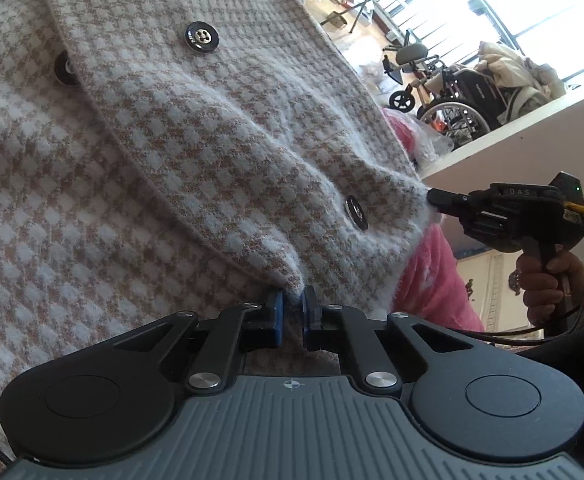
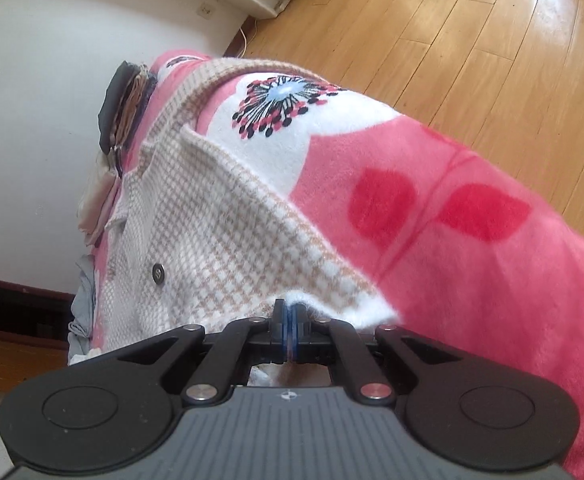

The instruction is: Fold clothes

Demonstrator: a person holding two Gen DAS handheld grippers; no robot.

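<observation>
One cardigan [image 1: 180, 168], fuzzy, in a beige-and-white check with dark buttons [image 1: 201, 37], lies spread on a pink flowered blanket [image 2: 471, 240]. In the right wrist view its long axis runs away from the camera toward a white wall [image 2: 32, 80], with the near hem at the bottom and a far edge folded over near the blanket's flower print. Both grippers have hold of that near hem. The left gripper [image 1: 292, 305] has its blue pads [image 1: 278, 312] drawn nearly together, with a pinch of the checked fabric bunched between them. The right gripper [image 2: 290, 314] is clamped tight on the fluffy white edge, pads almost meeting. Only the left view shows the two tools together: the right gripper [image 1: 435, 197] nips the hem's corner off to the side, a hand [image 1: 547, 284] wrapped round its grip, and the fabric between the two pinch points sags in soft ridges. That view also takes in a bright window and wheelchairs [image 1: 451, 100] behind. Only the right view shows the wooden floor [image 2: 451, 40], and a stack of folded clothes [image 2: 126, 108] at the blanket's far end by the wall.
</observation>
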